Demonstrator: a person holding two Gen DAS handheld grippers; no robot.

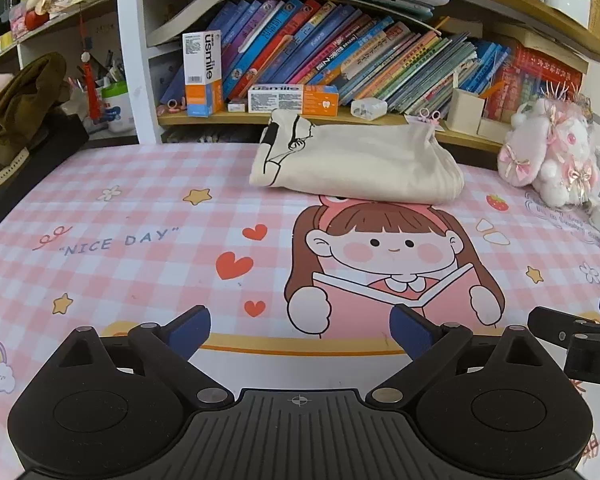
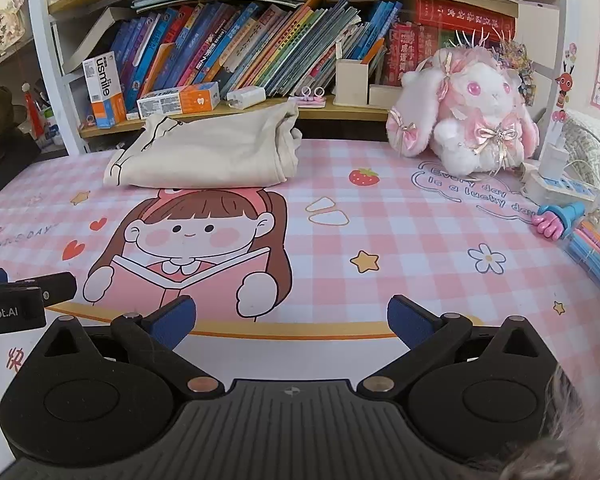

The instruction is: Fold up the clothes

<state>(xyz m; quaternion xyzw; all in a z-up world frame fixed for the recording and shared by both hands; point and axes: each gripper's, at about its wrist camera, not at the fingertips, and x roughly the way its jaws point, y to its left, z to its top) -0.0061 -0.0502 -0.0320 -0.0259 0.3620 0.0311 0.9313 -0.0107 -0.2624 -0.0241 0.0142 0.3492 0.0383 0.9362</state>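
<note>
A cream garment (image 1: 360,164) with black line print lies folded in a compact bundle at the far side of the pink checked table mat (image 1: 140,216). It also shows in the right wrist view (image 2: 208,156). My left gripper (image 1: 300,330) is open and empty, low over the near edge of the mat, well short of the garment. My right gripper (image 2: 292,322) is open and empty too, beside the left one. An olive-brown garment (image 1: 18,108) hangs at the far left.
A bookshelf (image 1: 340,56) with books and toothpaste boxes (image 1: 292,98) runs behind the table. A pink plush rabbit (image 2: 464,116) sits at the back right. A power strip (image 2: 556,184), a toy (image 2: 560,216) and pens (image 2: 596,248) lie along the right edge.
</note>
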